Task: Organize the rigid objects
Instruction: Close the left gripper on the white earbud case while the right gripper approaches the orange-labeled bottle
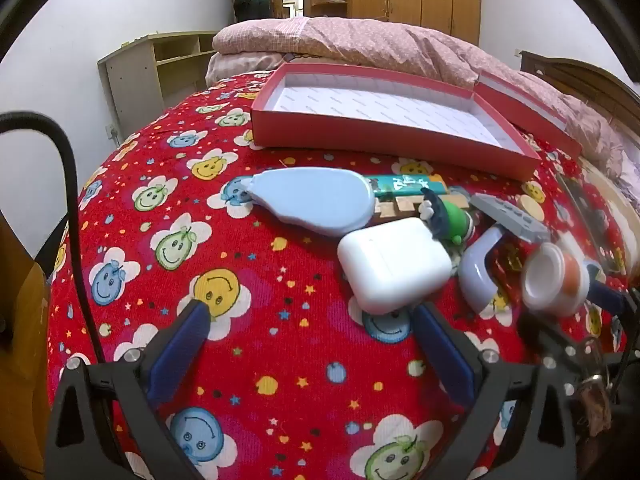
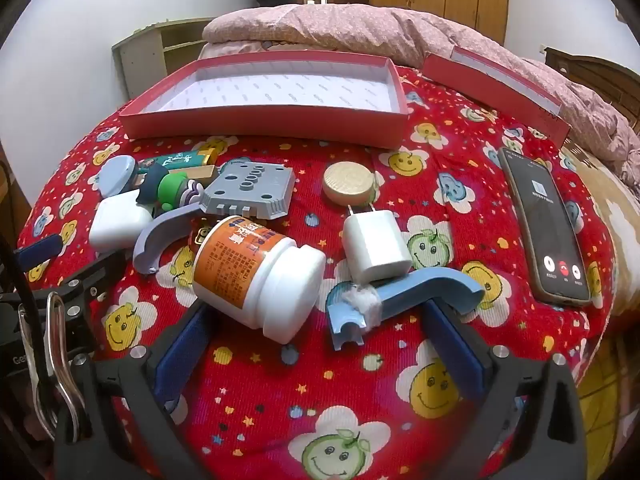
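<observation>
The left wrist view shows our left gripper (image 1: 310,312) spread wide with nothing between its blue fingers (image 1: 188,332). It hangs over the red smiley blanket (image 1: 256,360). A white earbud case (image 1: 394,264) lies just ahead of the right finger, close to its tip, but we cannot tell if they touch. Past it lies a pale blue teardrop case (image 1: 316,200), farther ahead and a bit left. A small green toy figure (image 1: 454,218) sits just behind the white case. The red box (image 1: 384,130) waits well ahead, open, with nothing in it.

In the right wrist view our right gripper (image 2: 320,308) is wide too and grips nothing. A white pill bottle (image 2: 260,276) with an orange label lies on its side just ahead, between the two finger tips. Its label has writing, but we cannot read it. A blue curved piece (image 2: 416,288) with white tape lies by the right finger. A white charger plug (image 2: 376,248) sits just past it. A round wooden disc (image 2: 350,182) and a grey block plate (image 2: 250,190) lie farther ahead. A pale curved piece (image 2: 154,240) lies ahead to the left. A phone (image 2: 548,232) lies far to the right, its screen lit with round call buttons. The box lid (image 2: 496,88) lies beside the red box, in front of a pink quilt (image 2: 360,28).
</observation>
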Demonstrator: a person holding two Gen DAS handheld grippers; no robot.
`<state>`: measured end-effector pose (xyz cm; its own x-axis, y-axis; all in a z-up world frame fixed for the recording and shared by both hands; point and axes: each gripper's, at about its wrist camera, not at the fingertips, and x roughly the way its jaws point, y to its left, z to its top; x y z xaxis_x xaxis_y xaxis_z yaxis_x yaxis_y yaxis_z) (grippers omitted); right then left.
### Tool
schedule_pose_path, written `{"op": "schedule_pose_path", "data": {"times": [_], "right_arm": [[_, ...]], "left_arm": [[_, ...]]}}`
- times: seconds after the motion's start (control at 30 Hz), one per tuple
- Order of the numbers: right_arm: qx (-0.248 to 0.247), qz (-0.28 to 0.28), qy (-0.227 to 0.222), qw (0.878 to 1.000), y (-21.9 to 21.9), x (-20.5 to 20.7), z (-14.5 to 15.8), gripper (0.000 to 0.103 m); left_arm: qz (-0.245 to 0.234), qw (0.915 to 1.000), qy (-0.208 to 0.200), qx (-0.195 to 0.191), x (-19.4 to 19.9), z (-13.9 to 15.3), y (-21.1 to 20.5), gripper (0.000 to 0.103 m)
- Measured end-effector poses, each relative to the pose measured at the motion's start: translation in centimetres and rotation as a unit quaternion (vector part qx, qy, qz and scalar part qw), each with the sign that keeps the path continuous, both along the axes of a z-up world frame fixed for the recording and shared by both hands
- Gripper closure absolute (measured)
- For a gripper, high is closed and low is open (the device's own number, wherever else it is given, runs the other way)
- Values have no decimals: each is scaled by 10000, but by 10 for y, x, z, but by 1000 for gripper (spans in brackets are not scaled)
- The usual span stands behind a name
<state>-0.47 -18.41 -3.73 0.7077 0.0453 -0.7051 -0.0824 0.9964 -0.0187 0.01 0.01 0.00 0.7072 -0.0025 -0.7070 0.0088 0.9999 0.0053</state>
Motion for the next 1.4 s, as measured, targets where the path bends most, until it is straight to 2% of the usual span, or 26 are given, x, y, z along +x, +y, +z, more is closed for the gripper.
{"op": "schedule_pose_path", "data": {"times": [0.67, 0.87, 1.03, 1.17, 1.4], "right_arm": [[12, 4, -37, 10000, 0, -1, 0, 0], [51, 55, 38, 10000, -7, -2, 2, 0], [150, 159, 95, 9997, -4, -10, 6, 5], [176, 350, -36, 9992, -5, -21, 14, 6], [220, 454, -143, 9986, -3, -21, 19, 10]], "left_arm": [[-16, 10000, -14, 13, 0, 0, 0, 0], [-213, 9997, 131, 23, -2, 5, 1, 1], [-385, 9991, 75, -142, -7, 16, 6, 2], [-494, 9982, -109, -315, -11, 29, 2, 2], [-472, 9976, 142, -491, 9, 27, -9, 2]]}}
